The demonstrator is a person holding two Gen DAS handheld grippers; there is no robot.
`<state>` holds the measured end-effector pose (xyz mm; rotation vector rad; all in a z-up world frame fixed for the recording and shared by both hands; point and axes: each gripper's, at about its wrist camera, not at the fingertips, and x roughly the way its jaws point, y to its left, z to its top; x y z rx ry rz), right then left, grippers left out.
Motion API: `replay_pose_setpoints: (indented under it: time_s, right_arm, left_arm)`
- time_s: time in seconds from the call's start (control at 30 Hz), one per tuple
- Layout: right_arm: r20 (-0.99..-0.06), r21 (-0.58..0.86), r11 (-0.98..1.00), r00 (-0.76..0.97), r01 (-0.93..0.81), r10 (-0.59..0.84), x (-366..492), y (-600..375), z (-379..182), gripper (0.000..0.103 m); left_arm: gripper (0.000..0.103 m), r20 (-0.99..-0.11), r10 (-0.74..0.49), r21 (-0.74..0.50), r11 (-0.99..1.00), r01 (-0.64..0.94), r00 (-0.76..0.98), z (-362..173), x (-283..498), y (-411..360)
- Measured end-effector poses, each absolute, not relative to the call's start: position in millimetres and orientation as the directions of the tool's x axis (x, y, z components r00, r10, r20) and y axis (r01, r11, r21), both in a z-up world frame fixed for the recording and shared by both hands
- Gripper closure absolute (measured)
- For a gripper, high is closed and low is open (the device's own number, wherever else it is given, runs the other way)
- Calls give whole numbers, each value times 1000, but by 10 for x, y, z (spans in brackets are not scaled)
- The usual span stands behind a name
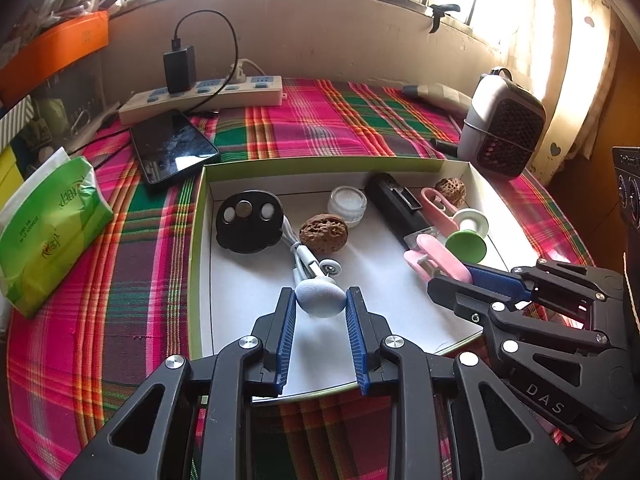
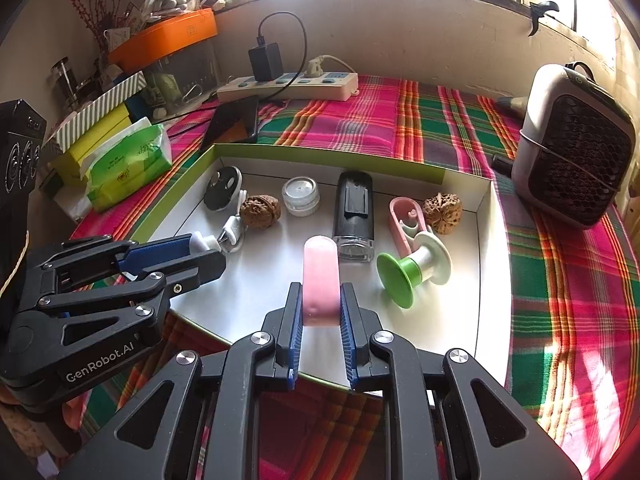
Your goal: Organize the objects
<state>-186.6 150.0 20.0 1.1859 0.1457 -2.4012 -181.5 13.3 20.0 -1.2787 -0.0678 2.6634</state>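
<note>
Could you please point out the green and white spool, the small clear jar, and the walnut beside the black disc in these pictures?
Green and white spool [image 2: 400, 276]: right wrist view, on its green flange.
Small clear jar [image 2: 301, 195]: right wrist view, on its lid.
Walnut [image 1: 323, 231]: left wrist view, middle of its shell.

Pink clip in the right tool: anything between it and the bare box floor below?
Nothing visible directly under it. The pink clip, held in the right tool, hangs over the box's bare white floor. The black case lies just beyond and the green spool to its right.
</note>
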Motion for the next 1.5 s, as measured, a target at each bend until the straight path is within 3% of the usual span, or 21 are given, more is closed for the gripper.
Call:
replay_pose_setpoints:
  time_s: [0.7, 0.87, 1.3, 1.5]
  right_arm:
    - [-776, 102, -889, -523, 446, -351, -1854, 1478, 205, 84]
    - [-763, 109, -897, -543, 429, -352, -1800, 1516, 246, 72]
    - [-723, 122, -912, -595, 391, -351, -1458, 1630, 425, 71]
    - [-716, 129, -916, -604, 380, -351, -1270, 1684, 432, 63]
  left_arm:
    - [79, -784, 140, -83, -989, -120, -605, 206, -1811, 153]
    - [79, -778, 122, -63, -991, -116, -617, 249, -1734, 176]
    - [79, -743, 119, -71, -992, -100, -659, 425, -1397, 214]
    - [78, -735, 112, -64, -993, -97, -668, 446, -1215, 236]
